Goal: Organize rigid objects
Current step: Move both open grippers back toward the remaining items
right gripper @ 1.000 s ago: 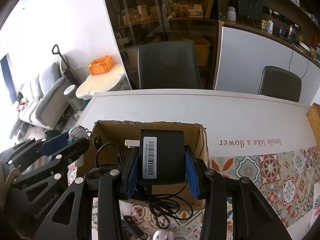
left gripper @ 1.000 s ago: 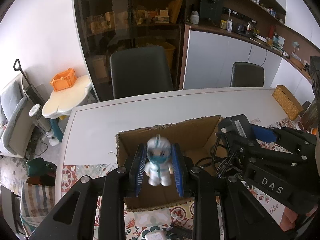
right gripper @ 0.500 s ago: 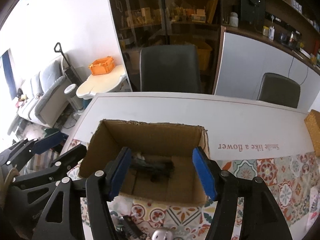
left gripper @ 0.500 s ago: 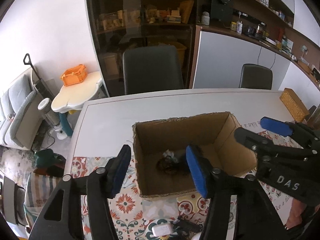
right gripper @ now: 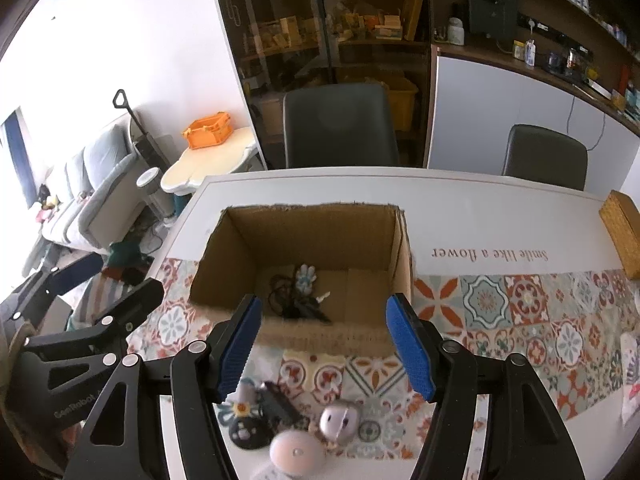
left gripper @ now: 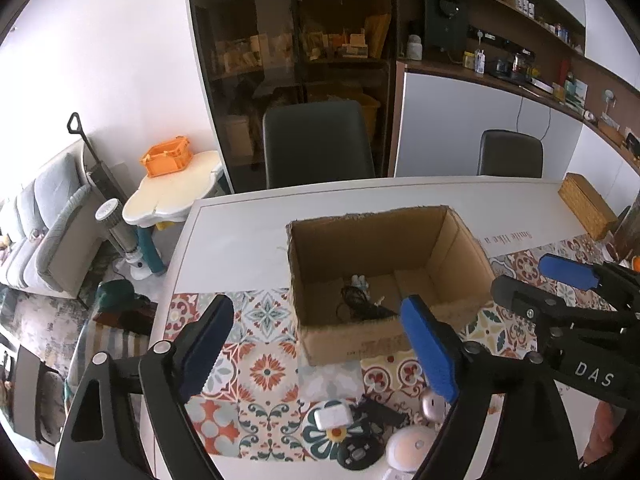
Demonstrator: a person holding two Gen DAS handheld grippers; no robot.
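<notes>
From the left wrist view, the left hand-held gripper (left gripper: 316,344) stood wide, its jaws having just been opening, with nothing between the blue pads. Ahead of it the cardboard box (left gripper: 456,240) sat on the counter (left gripper: 240,236), partly on the patterned cloth (left gripper: 272,372). Inside the box lay the white figurine (left gripper: 359,281) near the back of the floor, touching the black charger with its cable (left gripper: 360,308). Near the lower edge, in front of the box, a small white adapter (left gripper: 331,419), a black round remote (left gripper: 357,456) and a pale round device (left gripper: 412,446) waited on the cloth. The right hand-held gripper (left gripper: 532,280) showed at the right, beside the box.

From the right wrist view, the right hand-held gripper (right gripper: 324,344) was parted, jaws having just been opening a little, and held nothing. The box (right gripper: 402,256) lay just beyond its tips, with the figurine (right gripper: 306,277) and the charger (right gripper: 298,304) together on its floor. Below the pads sat the remote (right gripper: 245,434), a silver earbud-like case (right gripper: 340,422) and the pale device (right gripper: 295,454). The left hand-held gripper (right gripper: 100,278) reached in from the left, jaws apart
</notes>
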